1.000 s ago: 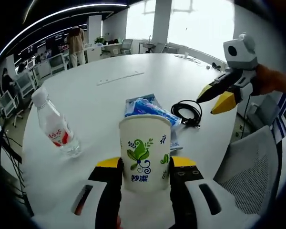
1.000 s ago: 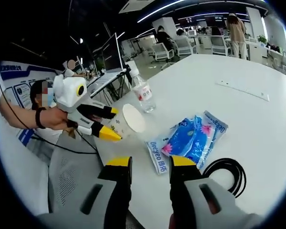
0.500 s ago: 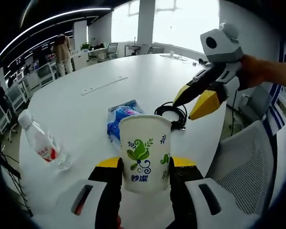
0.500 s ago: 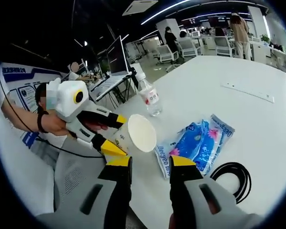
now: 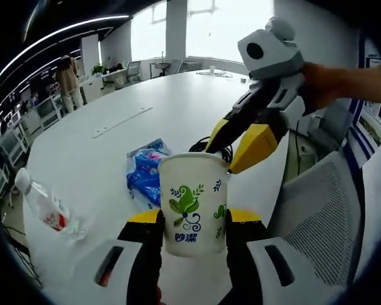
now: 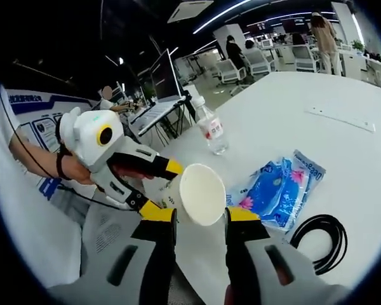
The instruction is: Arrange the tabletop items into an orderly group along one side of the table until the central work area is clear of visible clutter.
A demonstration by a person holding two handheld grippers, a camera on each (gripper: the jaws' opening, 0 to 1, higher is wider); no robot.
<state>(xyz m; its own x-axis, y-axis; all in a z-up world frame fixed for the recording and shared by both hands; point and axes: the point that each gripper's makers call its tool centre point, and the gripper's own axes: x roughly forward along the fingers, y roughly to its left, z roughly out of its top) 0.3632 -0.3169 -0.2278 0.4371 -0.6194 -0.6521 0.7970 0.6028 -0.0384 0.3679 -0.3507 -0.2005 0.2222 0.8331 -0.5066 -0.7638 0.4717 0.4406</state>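
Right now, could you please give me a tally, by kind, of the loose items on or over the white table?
Paper cup, held in the left gripper: 1
Water bottle: 1
Blue tissue pack: 1
Coiled black cable: 1
Total: 4
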